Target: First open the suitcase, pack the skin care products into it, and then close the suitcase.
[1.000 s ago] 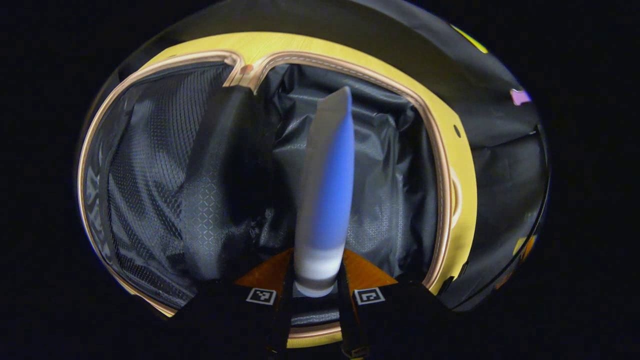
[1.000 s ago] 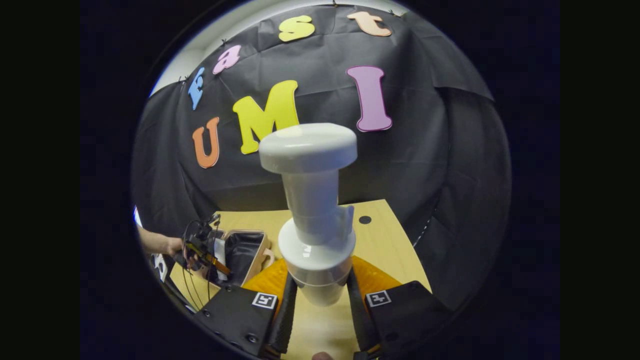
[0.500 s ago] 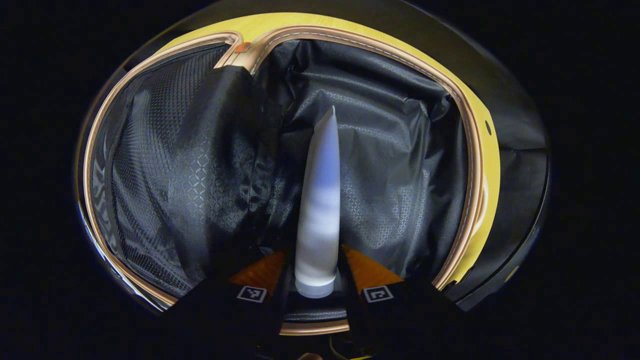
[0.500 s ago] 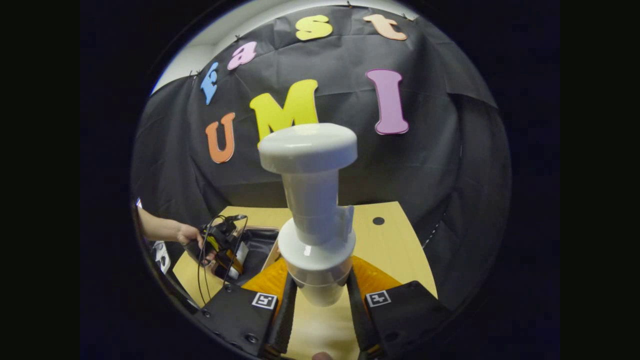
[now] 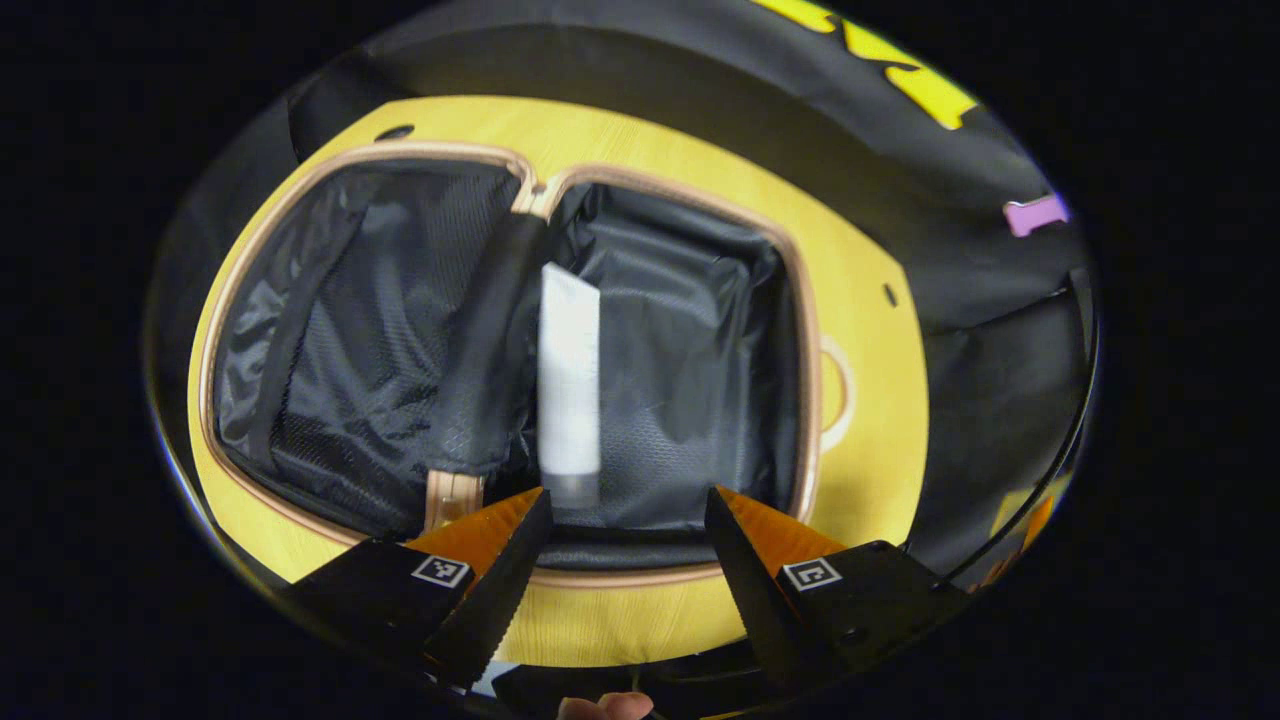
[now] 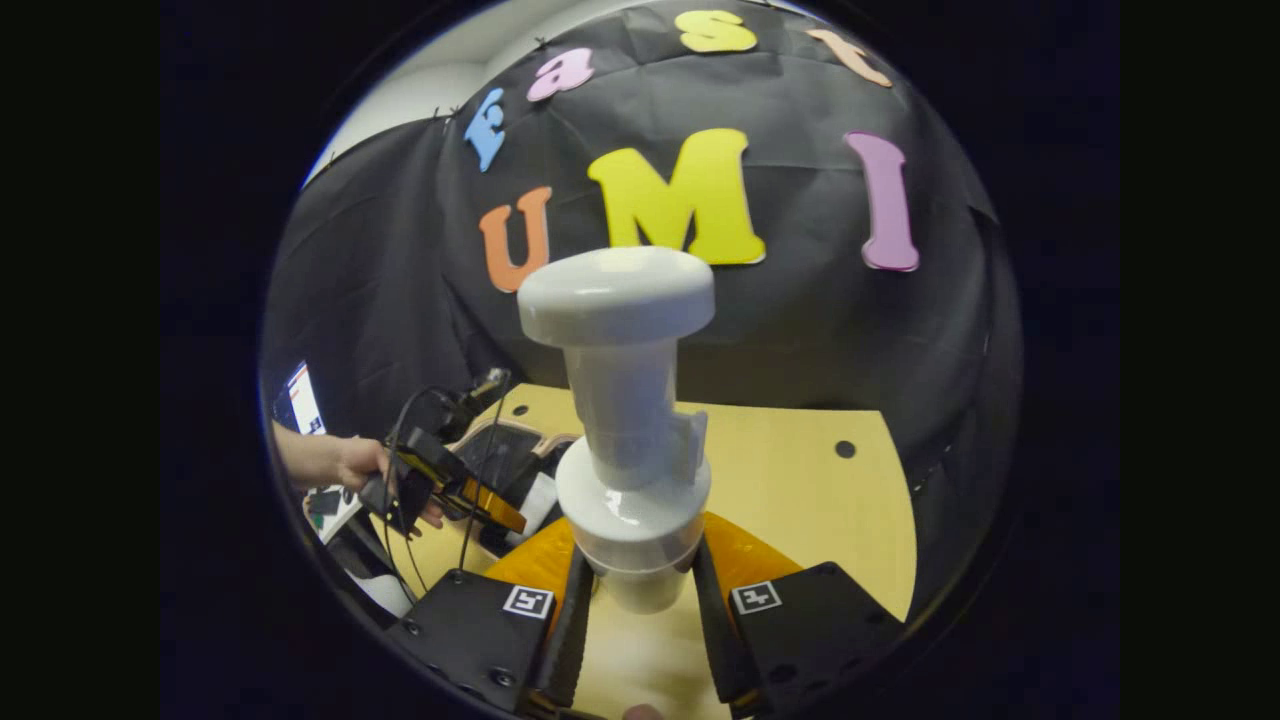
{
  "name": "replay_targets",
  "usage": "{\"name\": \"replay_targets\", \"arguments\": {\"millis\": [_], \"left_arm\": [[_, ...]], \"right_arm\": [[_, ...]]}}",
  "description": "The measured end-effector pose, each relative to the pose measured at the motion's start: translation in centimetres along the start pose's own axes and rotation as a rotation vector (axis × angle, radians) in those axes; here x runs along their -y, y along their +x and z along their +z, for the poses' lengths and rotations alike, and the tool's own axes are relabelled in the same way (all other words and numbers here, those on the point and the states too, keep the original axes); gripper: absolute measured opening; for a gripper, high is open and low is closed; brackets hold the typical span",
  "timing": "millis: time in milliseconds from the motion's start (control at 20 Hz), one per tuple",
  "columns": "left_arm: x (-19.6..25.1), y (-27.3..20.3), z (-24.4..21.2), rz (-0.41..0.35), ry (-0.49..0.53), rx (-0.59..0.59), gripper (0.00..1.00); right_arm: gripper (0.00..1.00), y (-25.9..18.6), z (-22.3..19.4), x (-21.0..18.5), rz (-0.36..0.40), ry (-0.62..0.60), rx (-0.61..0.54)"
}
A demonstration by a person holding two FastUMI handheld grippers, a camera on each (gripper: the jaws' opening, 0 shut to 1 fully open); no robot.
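Left gripper view: left gripper (image 5: 625, 520) hangs over the open tan-rimmed suitcase with black fabric lining (image 5: 815, 330), jaws spread wide, nothing between them. White soft squeeze tube with a clear cap (image 5: 569, 385) lies flat in the right-hand compartment, cap toward 6 o'clock, its long side right against the black centre divider flap (image 5: 490, 350) at 9 o'clock of it; mesh-lined half sits further toward 9 o'clock. Light wooden table (image 5: 870, 400) shows round the case. Risk: the tube is tucked at the divider and hinge line, so when the halves fold it could get pinched or roll under the flap. Right gripper view: right gripper (image 6: 633, 600) pinches the base of a white plastic pump bottle with a wide flat mushroom-shaped cap (image 6: 625, 400), bottle standing tall along the fingers. Suitcase (image 6: 505, 450) sits at 9 o'clock of the bottle, the other gripper and the hand (image 6: 350, 465) holding it hovering just over it. Risk: the grip is low on a tall, top-heavy bottle, so it may tip or slip on the swing over; the two grippers could also collide above the case, and a bottle left upright would likely block the lid, so it needs laying down.
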State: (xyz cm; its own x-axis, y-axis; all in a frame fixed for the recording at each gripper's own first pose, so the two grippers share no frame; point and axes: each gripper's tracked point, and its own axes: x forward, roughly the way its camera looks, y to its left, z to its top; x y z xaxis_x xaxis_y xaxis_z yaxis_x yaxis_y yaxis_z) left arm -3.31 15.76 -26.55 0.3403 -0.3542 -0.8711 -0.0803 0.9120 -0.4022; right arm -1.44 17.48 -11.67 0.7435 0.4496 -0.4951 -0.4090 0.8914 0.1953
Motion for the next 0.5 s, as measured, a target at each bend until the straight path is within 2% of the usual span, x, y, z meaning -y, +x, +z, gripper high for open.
{"name": "replay_targets", "arguments": {"millis": [150, 300, 400, 500], "left_arm": [[-1.2, -3.1, -1.7, 0.004, 0.051, 0.152, 0.98], [-2.5, -6.2, -4.4, -0.007, 0.063, 0.274, 0.98], [-3.1, -7.9, -6.5, -0.041, 0.048, 0.315, 0.98], [-4.3, -9.5, -8.1, -0.043, 0.023, 0.339, 0.98]], "right_arm": [[0.47, 3.8, -0.6, -3.8, 0.103, -0.003, -0.074], [0.47, 8.1, -1.9, -6.3, 0.154, 0.006, -0.181], [0.48, 10.5, -4.1, -8.0, 0.176, 0.025, -0.311], [0.46, 12.9, -6.9, -9.9, 0.207, 0.079, -0.458]]}}
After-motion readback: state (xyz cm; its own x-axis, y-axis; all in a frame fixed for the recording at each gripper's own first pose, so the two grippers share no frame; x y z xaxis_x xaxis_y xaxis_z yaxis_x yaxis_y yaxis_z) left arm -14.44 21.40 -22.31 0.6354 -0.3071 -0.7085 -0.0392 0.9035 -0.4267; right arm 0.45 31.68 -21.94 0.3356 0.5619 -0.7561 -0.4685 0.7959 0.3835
